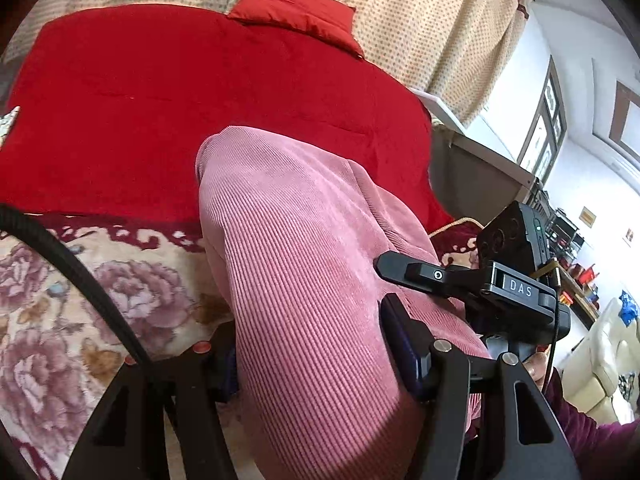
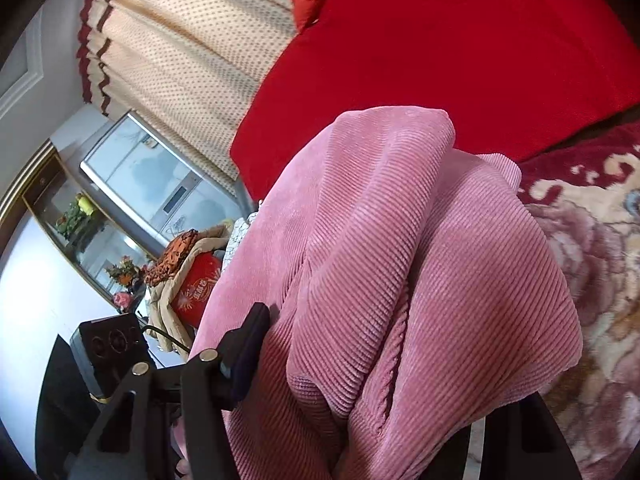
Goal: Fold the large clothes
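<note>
A pink corduroy garment (image 1: 304,264) is bunched into a thick roll and lifted over the bed. My left gripper (image 1: 316,364) is shut on it, the roll filling the gap between its two fingers. In the right wrist view the same garment (image 2: 400,260) hangs in heavy folds and my right gripper (image 2: 380,384) is shut on it. That gripper's left finger (image 2: 250,344) presses into the cloth, while the folds cover its other finger. A black finger (image 1: 400,274) of the right gripper also shows in the left wrist view, lying against the garment's right side.
A red quilt (image 1: 180,100) and a red pillow (image 1: 296,8) lie behind, on a floral blanket (image 1: 80,300). A dotted curtain (image 1: 420,20) hangs at the back. A cream sofa (image 1: 600,360) stands far right. A glass cabinet (image 2: 100,232) and piled items (image 2: 188,272) stand left of the bed.
</note>
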